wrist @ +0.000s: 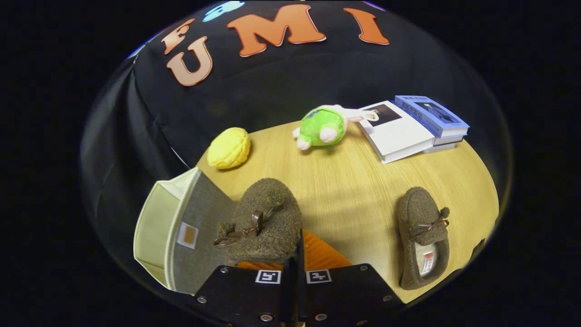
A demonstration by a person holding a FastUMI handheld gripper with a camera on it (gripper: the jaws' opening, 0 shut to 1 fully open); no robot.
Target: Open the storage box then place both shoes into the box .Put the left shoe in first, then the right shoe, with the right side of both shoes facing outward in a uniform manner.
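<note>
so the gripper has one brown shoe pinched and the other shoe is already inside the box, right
Not quite. In the gripper view the gripper does pinch one brown shoe, but the other shoe lies on the table, not in the open box.

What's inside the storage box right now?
The storage box stands open; the pale inner wall in view is bare. Its lower inside is hidden behind its wall and the shoe clamped in the hand-held gripper.

Light wood-grain tabletop [354,181]; black cloth wall [281,86] behind, draped at corner; lighting seemingly from overhead.
</note>
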